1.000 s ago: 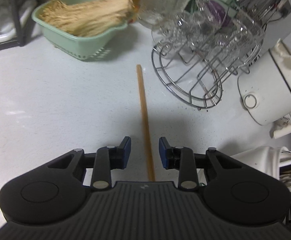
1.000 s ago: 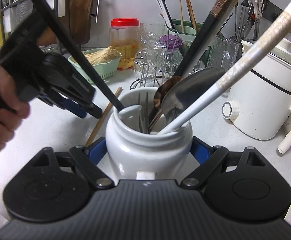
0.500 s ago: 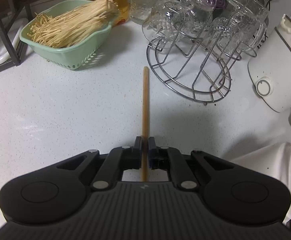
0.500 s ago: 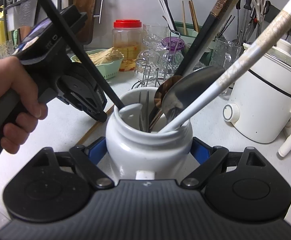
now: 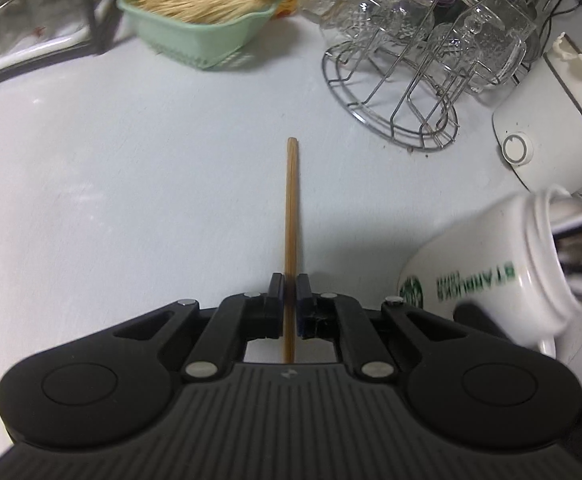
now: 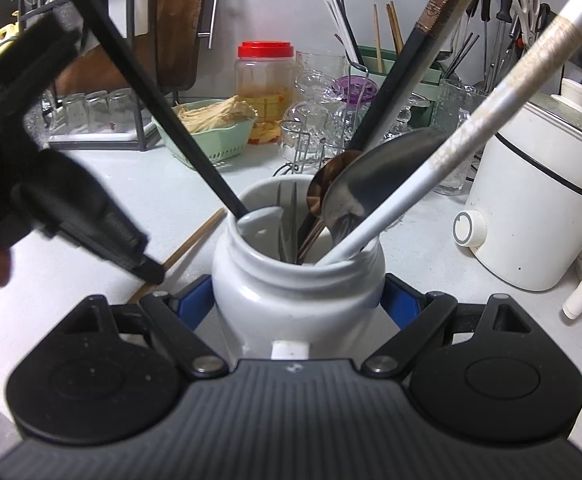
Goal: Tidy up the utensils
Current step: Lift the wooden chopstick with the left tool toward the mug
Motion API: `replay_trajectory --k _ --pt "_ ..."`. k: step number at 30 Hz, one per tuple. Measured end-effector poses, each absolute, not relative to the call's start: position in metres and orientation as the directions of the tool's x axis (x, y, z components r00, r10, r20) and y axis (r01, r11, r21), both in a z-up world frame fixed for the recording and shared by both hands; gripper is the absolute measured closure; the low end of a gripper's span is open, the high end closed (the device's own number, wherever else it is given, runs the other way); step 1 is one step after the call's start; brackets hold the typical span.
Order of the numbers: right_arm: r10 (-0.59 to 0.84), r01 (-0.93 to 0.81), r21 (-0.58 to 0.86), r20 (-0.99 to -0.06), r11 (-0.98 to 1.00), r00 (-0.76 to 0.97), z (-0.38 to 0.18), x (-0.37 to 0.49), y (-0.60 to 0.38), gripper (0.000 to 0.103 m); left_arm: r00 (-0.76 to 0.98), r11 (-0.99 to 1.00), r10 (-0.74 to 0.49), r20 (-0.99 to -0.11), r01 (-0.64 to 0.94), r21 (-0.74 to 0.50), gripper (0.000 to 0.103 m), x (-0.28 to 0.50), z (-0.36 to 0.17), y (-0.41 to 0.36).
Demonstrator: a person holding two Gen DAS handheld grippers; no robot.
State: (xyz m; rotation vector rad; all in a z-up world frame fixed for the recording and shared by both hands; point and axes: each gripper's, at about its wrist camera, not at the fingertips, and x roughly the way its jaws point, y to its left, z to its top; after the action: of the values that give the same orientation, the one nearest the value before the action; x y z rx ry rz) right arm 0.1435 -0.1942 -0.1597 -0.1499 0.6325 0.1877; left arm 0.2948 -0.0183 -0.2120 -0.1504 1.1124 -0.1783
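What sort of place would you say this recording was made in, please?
Most likely a home kitchen counter: a wire rack of glassware, a white electric cooker, and a white jar crammed with spoons and chopsticks.

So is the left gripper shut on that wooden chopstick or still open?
Shut: the left gripper pinches the wooden chopstick between both pads, no gap showing.

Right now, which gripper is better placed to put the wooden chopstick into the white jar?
Left. The left gripper is shut on the wooden chopstick. The right gripper is occupied clamping the white jar, steadying it.
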Motion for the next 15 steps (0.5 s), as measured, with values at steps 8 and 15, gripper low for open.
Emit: replay_trajectory --k 8,15 --pt "0.182 -0.284 -0.079 -0.601 0.955 0.778 -0.16 0.145 -0.198 0.012 0.421 0.963 -0.228 -0.878 -0.038 -0.268 0.097 0.23 -0.211 -0.011" --pt "0.23 -0.343 -0.079 -0.599 0.936 0.767 -0.16 0.145 -0.2 0.012 0.418 0.948 -0.221 -0.881 -0.121 -0.296 0.097 0.185 -0.22 -0.019"
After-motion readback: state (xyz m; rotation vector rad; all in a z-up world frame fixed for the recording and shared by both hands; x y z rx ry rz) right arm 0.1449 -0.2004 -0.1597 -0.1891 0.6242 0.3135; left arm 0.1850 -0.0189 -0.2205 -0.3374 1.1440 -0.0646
